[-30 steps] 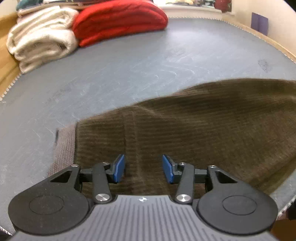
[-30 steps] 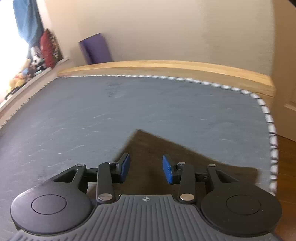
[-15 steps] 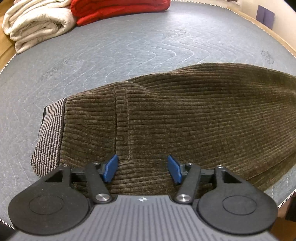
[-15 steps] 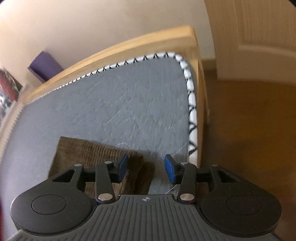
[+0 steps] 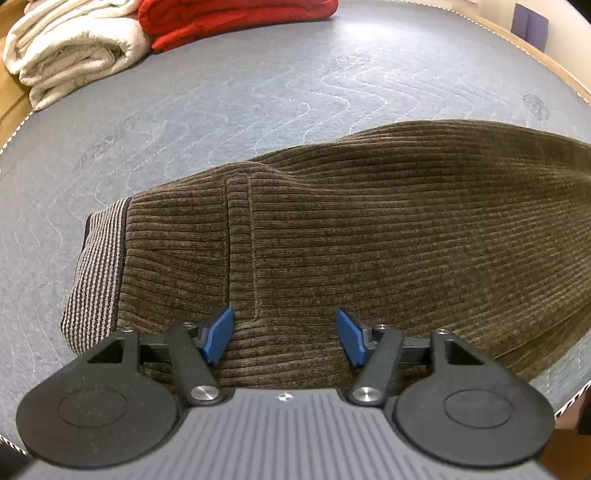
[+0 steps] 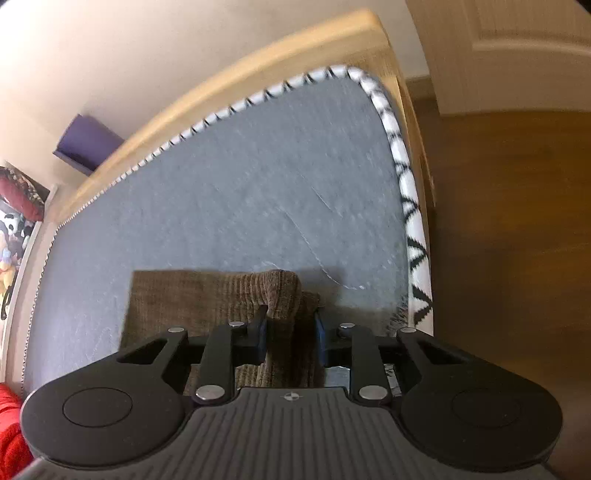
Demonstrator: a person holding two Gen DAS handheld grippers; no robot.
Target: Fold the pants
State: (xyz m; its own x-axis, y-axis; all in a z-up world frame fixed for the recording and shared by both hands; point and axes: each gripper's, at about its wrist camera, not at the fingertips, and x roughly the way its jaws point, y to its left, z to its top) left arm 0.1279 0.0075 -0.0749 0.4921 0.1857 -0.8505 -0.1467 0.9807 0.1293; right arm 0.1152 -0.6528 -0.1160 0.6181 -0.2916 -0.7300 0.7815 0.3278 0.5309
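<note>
Brown corduroy pants (image 5: 369, 229) lie on the grey mattress (image 5: 258, 92), with a striped waistband (image 5: 96, 258) at the left end. My left gripper (image 5: 284, 338) is open, low over the near edge of the waist part, one finger on each side of a vertical seam. In the right wrist view the leg end of the pants (image 6: 207, 299) lies near the mattress corner. My right gripper (image 6: 290, 338) is shut on a bunched fold of that brown cloth (image 6: 282, 291).
A folded cream blanket (image 5: 70, 48) and a folded red blanket (image 5: 229, 18) sit at the far left of the mattress. The zigzag-trimmed mattress edge (image 6: 406, 192) and wooden frame (image 6: 236, 81) lie beyond my right gripper; brown floor (image 6: 509, 240) is to its right.
My left gripper has dropped closer to the waist and opened wider. My right gripper has swung toward the mattress corner and closed on the leg end, bunching the cloth.
</note>
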